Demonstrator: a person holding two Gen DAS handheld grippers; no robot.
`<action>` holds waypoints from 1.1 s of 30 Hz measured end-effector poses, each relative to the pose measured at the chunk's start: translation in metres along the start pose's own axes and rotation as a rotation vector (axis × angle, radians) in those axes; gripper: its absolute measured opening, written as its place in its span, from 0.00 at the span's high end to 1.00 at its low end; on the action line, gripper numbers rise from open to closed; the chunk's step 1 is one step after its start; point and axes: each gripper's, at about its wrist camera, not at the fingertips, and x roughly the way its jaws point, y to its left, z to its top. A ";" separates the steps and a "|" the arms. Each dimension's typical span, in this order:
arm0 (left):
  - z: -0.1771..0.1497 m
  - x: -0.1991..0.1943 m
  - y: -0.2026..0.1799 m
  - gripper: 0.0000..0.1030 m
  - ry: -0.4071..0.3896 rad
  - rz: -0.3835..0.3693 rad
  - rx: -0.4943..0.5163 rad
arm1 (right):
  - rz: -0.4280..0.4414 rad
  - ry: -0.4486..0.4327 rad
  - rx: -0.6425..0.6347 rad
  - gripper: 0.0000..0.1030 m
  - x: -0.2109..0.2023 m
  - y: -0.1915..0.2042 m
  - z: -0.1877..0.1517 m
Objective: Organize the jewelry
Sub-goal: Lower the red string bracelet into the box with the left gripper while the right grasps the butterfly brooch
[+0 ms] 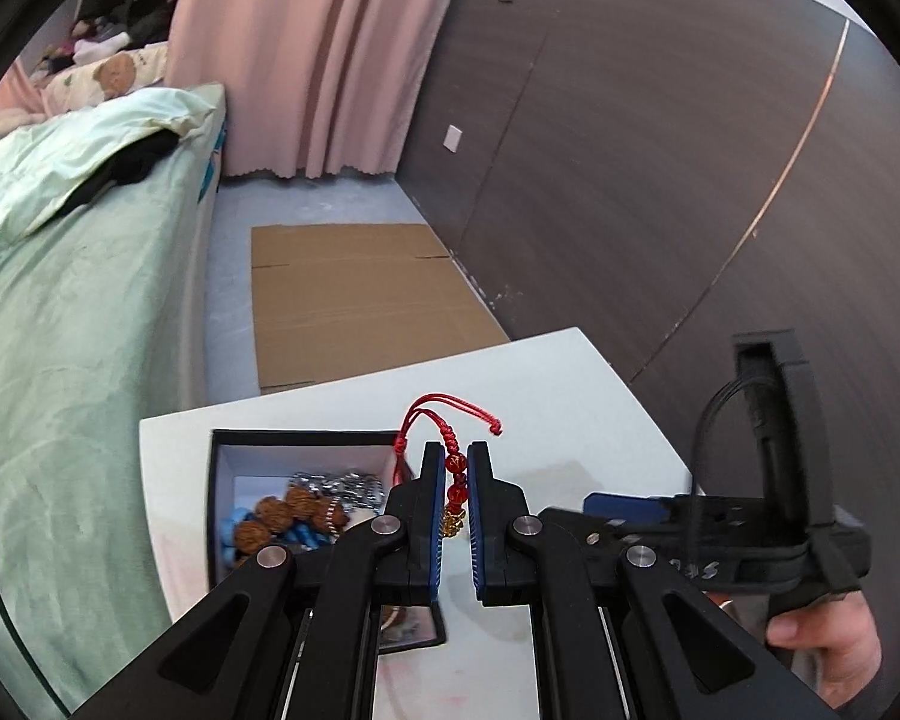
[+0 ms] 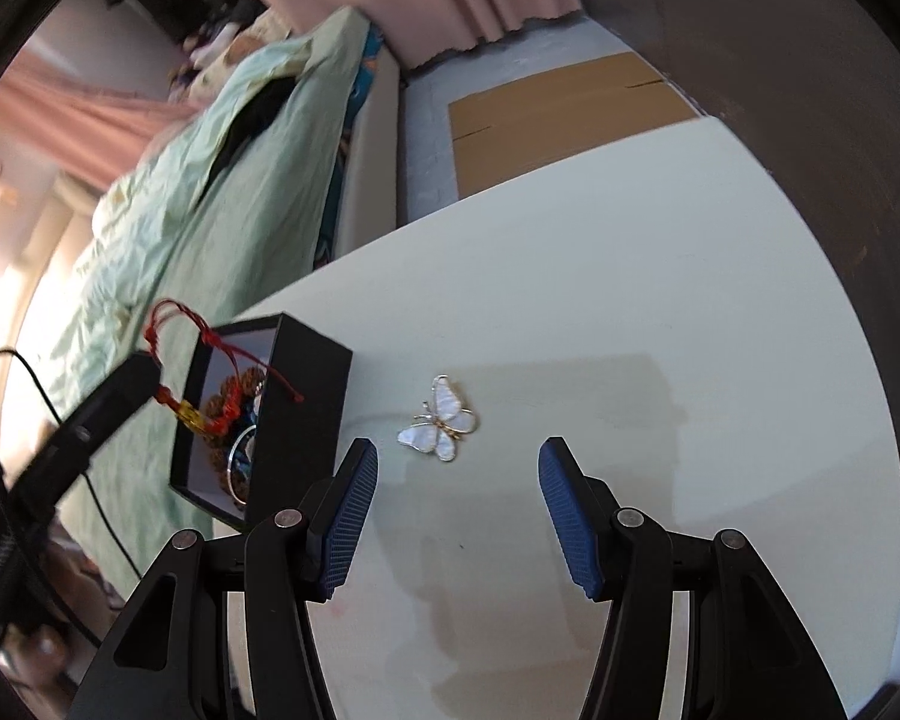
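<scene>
Closest to the lens, left gripper (image 1: 455,480) with jaws pressed nearly together, pinching red beaded bracelet (image 1: 456,471) between the blue pads (image 1: 435,516); beads and a small gold charm caught in the narrow gap, red cord loops poking up past the fingertips. Seen from the right wrist, same bracelet (image 2: 177,402) dangling off the left gripper's tip just above the open mouth of the black jewelry box (image 2: 303,414). Beyond and below that, white table (image 1: 570,396), bare on the far side of the box. Standing on the table near its bed-side edge, black jewelry box (image 1: 228,480), already holding brown bead bracelets (image 1: 282,513), something blue and something silvery. Right gripper (image 2: 459,468) on the other side of the box, jaws spread wide, nothing between the pads. Smallest, white butterfly brooch (image 2: 441,420), lying flat on the table just beside the box, just ahead of the spread fingertips and roughly centred on the gap, touching neither pad.
</scene>
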 end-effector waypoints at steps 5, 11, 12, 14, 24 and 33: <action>0.006 -0.007 0.016 0.93 -0.017 0.003 -0.025 | -0.060 0.034 -0.149 0.45 0.010 0.017 0.000; 0.013 -0.014 0.038 0.93 -0.040 0.008 -0.071 | -0.101 0.079 -0.235 0.45 0.022 0.021 -0.001; 0.013 -0.015 0.041 0.93 -0.041 0.008 -0.078 | -0.110 0.083 -0.252 0.45 0.023 0.023 -0.002; 0.015 -0.016 0.048 0.93 -0.038 0.006 -0.092 | -0.146 0.089 -0.306 0.45 0.028 0.027 -0.004; 0.009 -0.008 0.055 0.93 0.030 -0.018 -0.100 | -0.223 0.036 -0.380 0.45 0.038 0.033 0.004; 0.006 -0.002 0.066 0.92 0.086 -0.036 -0.172 | -0.185 -0.002 -0.323 0.61 0.036 0.028 0.012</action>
